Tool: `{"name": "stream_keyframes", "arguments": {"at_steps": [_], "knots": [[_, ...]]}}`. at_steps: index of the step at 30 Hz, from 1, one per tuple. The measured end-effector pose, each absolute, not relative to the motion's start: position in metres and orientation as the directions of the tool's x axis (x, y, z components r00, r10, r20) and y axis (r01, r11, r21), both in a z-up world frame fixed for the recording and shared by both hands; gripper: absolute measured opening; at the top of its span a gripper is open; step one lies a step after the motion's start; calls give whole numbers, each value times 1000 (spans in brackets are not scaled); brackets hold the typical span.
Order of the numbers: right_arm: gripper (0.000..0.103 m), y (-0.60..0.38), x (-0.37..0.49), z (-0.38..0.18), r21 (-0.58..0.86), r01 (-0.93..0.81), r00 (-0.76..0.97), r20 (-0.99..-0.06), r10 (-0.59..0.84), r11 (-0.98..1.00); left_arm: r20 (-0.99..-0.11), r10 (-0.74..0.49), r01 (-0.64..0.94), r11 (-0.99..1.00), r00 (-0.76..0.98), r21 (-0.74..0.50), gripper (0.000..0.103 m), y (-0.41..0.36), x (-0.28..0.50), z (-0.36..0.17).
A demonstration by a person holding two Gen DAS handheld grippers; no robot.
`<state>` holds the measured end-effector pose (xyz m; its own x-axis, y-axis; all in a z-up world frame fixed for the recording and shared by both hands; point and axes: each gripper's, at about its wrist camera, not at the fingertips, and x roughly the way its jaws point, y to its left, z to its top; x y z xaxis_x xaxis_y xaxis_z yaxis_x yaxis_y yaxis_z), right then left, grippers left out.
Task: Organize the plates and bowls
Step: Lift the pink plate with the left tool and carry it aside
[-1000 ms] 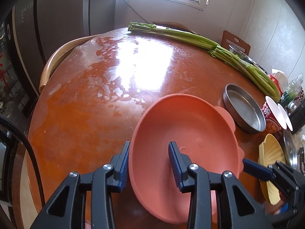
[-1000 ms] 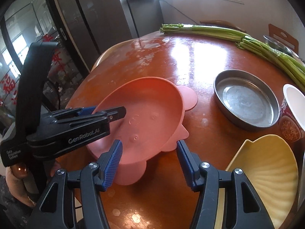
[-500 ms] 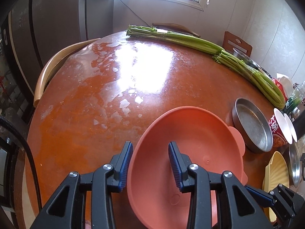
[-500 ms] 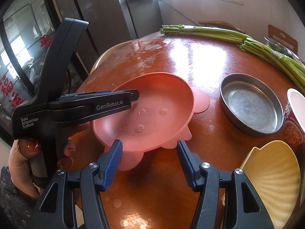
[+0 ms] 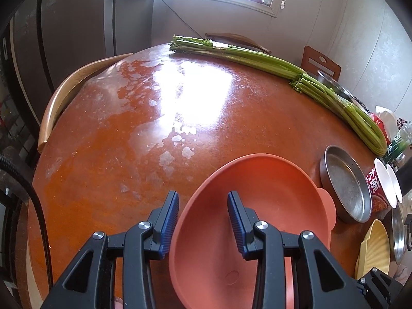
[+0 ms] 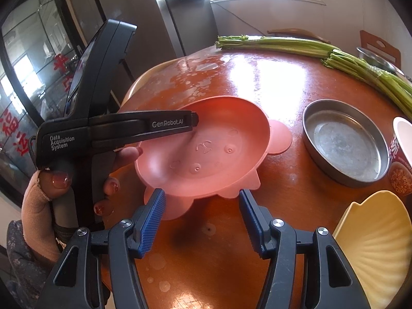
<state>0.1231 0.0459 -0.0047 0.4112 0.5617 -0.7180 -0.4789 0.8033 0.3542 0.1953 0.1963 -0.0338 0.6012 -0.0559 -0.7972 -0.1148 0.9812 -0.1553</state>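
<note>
While the left gripper (image 5: 203, 212) clamps the pink plastic animal-faced bowl's (image 6: 206, 152) rim, the right gripper (image 6: 202, 215) hangs just beside that bowl, jaws apart and empty.

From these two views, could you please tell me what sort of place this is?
Probably a home kitchen or dining room: a round wooden table with celery, a pink bowl, a steel pan, and chairs around it.

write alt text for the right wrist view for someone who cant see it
The left gripper, held in a hand, grips the rim of a tilted pink bowl over a wooden table. The right gripper is open in front of it, with a metal pan and yellow shell dish to the right.
</note>
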Motion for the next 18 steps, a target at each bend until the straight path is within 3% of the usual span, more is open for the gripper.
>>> {"name": "stream_keyframes", "arguments": {"at_steps": [10, 18], "knots": [[62, 37, 124, -1, 345, -460, 439, -713, 547, 818, -770, -23, -152, 976, 637, -156, 40, 208, 179, -23], [62, 10, 116, 11, 316, -424, 513, -688, 513, 849, -702, 29, -194, 969, 712, -156, 54, 210, 135, 4]]}}
